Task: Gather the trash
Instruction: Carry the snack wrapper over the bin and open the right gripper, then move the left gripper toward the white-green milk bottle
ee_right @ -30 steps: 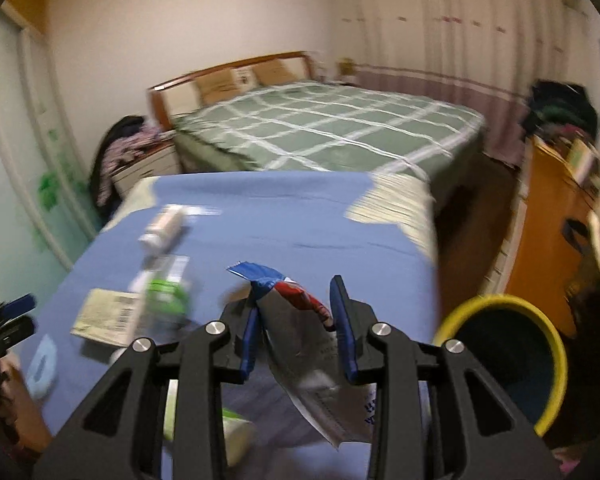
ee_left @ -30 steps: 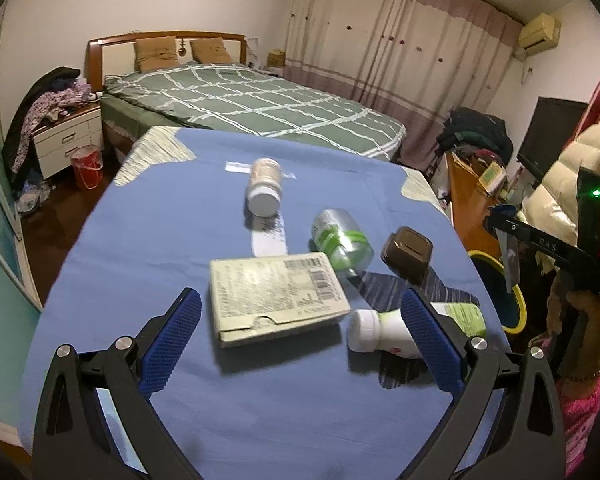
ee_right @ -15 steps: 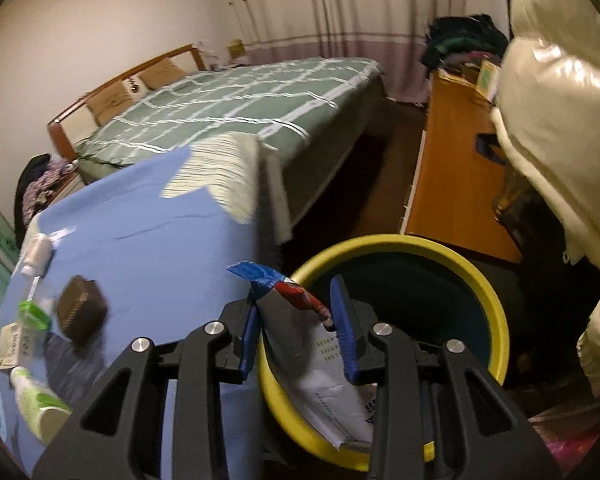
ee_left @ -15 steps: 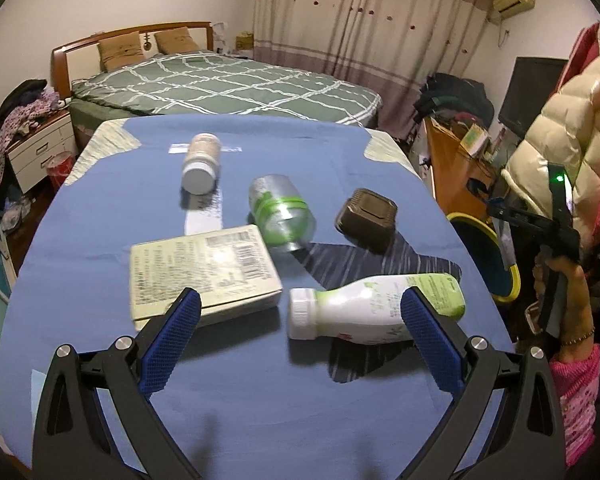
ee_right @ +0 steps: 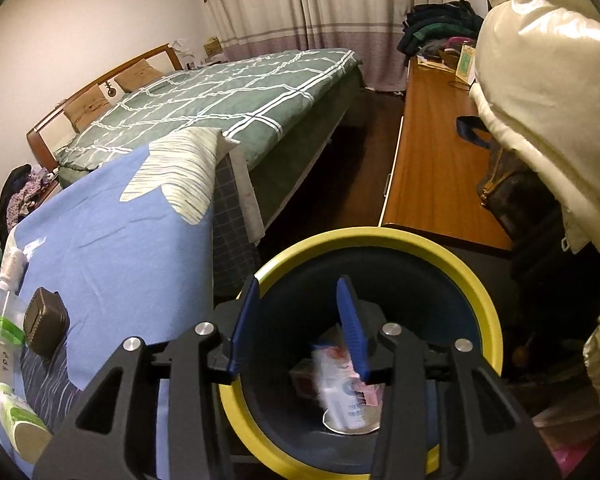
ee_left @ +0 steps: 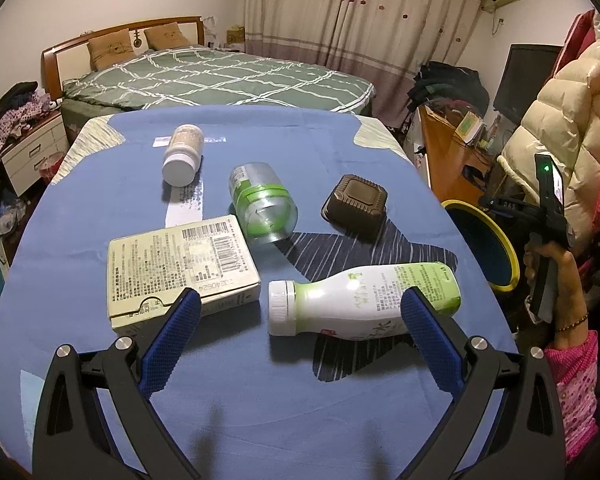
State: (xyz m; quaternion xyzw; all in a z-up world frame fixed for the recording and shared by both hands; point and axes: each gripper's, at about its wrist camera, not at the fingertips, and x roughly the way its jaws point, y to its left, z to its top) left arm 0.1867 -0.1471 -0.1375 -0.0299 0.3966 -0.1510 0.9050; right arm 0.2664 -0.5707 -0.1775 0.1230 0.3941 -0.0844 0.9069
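Bedroom table [ee_left: 80, 344] in blue cloth; left gripper [ee_left: 300, 320] and right gripper [ee_right: 298, 320] released.

Glossy plastic bottle [ee_left: 364, 300], matt paper box [ee_left: 180, 268], blue cloth table cover [ee_left: 100, 208], smooth plastic bin [ee_right: 380, 240].

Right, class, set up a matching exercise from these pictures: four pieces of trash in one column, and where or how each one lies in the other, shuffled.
Things:
1. milk bottle
2. snack wrapper
3. brown square lid
4. cardboard box

Places or states:
A. flat on the blue cloth, barcode side up
B. on its side between the fingers of the open left tool
C. inside the yellow-rimmed bin
D. on the cloth, right of the clear jar

Pairs: 1-B, 2-C, 3-D, 4-A
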